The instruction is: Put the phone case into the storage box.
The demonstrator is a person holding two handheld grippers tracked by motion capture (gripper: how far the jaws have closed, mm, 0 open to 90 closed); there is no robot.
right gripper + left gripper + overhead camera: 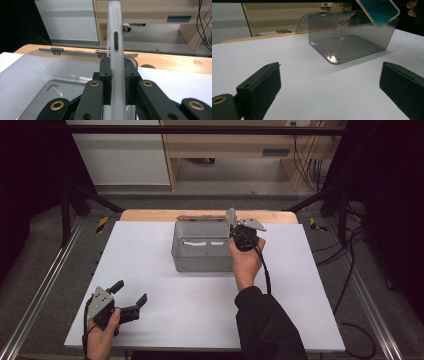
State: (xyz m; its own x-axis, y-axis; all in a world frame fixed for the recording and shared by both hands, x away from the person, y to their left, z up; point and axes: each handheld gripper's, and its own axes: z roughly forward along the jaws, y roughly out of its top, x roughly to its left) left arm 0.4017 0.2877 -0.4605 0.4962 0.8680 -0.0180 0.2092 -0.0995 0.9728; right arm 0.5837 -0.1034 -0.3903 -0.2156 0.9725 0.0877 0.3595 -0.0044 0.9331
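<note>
Dim lab room, wooden furniture and cables behind, black frame posts at both sides; the white counter (150, 270) carries one thing, a smoky clear plastic box (202, 251) sitting toward 12 o'clock from counter centre. Its hinged lid (324, 21) is flipped back toward the far edge, so the mouth is free for loading. Box interior looks empty: bare floor with reflections in the left gripper view, nothing lying in it. The right hand-held gripper (231, 227) hovers at the box's 3 o'clock rim, pinching a phone case (115, 50), a frosted translucent shell with a teal face; the jaws clamp on its lower part. It is held edge-on and roughly upright, tilted in over the opening, probably so it can slide down inside without catching the walls. The case is above the box, not inside it yet. The left hand-held gripper (129, 295) rests near the counter's 7 o'clock corner, well apart from the box, jaws spread and holding nothing, aimed toward the box; likely parked out of the way or ready to steady it.
</note>
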